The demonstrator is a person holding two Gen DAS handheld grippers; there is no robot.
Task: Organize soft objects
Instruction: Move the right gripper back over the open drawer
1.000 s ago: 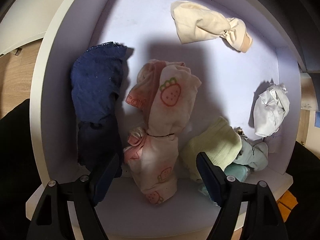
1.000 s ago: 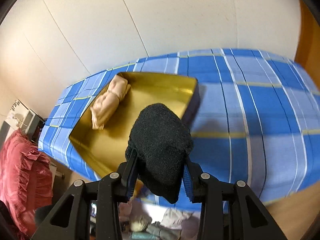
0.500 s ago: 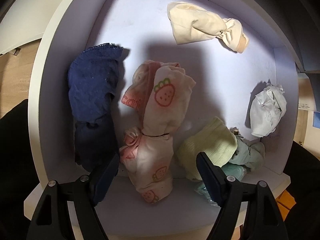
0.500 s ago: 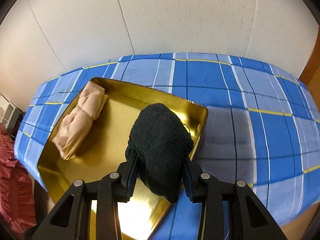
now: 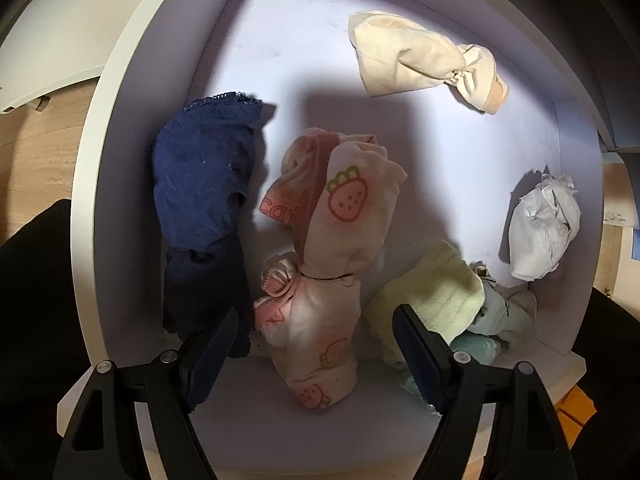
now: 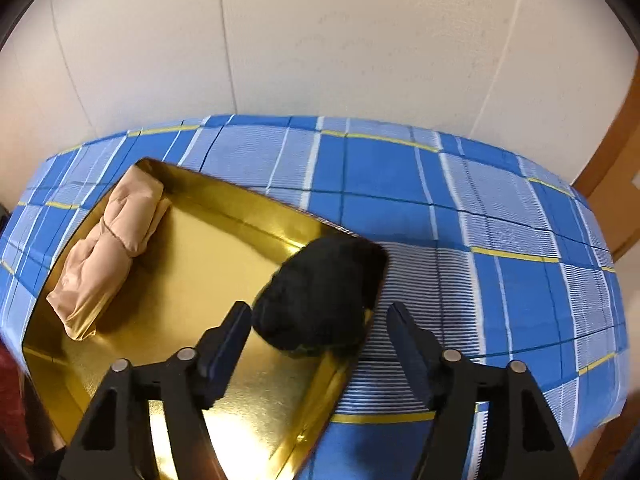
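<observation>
Black fuzzy bundle (image 6: 320, 292): lies in the gold tray (image 6: 192, 280), against its right rim near the far right corner. Right gripper (image 6: 318, 326): fingers (image 6: 230, 330) opening, spread either side of the bundle, pads off it. Tan rolled bundle (image 6: 110, 256): along the tray's left rim, well apart from the black one. Tray rests on a surface under a blue plaid cloth (image 6: 480, 240).

White drawer (image 5: 84, 200): holds a navy lace-edged bundle (image 5: 200, 188) by the left wall, a strawberry-print bundle (image 5: 332, 260) at centre, a cream bundle (image 5: 420, 60) toward the far wall, a white bundle (image 5: 540, 232) by the right wall, a pale green bundle (image 5: 432, 296) at the near right. Left gripper (image 5: 316, 344): fingers spread and empty, above the strawberry-print bundle's near end.
</observation>
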